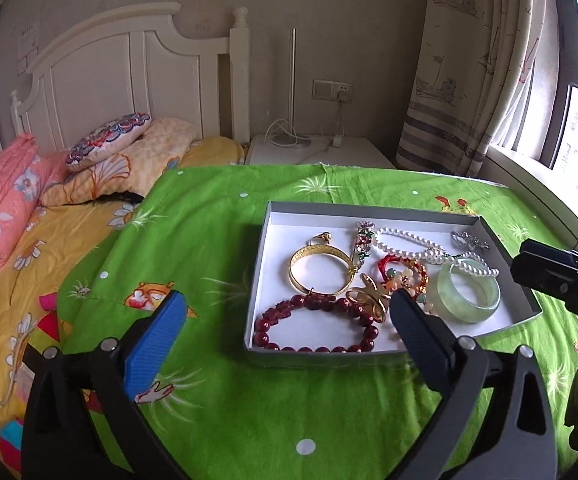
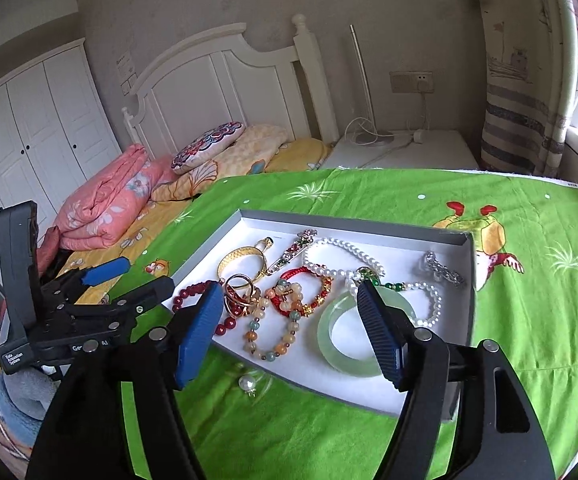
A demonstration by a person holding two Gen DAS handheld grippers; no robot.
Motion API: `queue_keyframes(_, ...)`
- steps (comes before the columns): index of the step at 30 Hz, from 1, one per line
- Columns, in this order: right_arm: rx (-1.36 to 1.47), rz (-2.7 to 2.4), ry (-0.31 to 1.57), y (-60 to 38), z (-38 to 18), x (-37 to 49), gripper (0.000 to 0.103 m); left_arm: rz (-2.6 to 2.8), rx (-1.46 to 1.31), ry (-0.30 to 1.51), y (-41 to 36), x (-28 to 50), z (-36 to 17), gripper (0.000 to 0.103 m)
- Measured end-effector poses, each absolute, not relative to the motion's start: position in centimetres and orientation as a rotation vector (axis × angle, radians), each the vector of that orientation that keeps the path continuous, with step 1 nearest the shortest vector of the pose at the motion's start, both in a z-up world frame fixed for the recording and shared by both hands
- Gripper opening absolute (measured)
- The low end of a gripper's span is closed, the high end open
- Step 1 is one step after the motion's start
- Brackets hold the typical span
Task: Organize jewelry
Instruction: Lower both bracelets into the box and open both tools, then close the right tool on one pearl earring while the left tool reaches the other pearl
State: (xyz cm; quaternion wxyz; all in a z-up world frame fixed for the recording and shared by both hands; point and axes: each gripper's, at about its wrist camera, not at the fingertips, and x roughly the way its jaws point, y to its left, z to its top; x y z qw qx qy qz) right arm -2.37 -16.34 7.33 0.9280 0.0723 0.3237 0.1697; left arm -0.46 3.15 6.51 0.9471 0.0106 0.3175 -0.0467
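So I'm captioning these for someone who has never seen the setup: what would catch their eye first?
Probably the bright green cartoon bedspread, with a shallow grey box lying on it. Inside the box sits a jumble of jewelry: a gold bangle, a dark red bead bracelet, a white pearl necklace and a pale green jade bangle. One loose pearl lies outside the box, near its front edge.

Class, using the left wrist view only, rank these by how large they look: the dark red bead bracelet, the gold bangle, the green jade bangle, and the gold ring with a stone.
1. Dark red bead bracelet
2. Gold bangle and green jade bangle: too alike to rank.
3. Gold ring
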Motion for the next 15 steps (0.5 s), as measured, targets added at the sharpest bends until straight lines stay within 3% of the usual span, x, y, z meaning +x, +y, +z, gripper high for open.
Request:
queue_keyframes(8, 0.118, 0.302, 0.645, -18.6, 6.8, -7.8, 0.082, -0.112, 0.052, 0.69, 1.4, -4.8, 5.3, 0.101)
queue_keyframes(15, -0.017, 0.303, 0.715, -18.2, 5.3, -11.4, 0.082, -0.174, -0.031, 0.801, 1.1, -6.3, 2.9, 0.101)
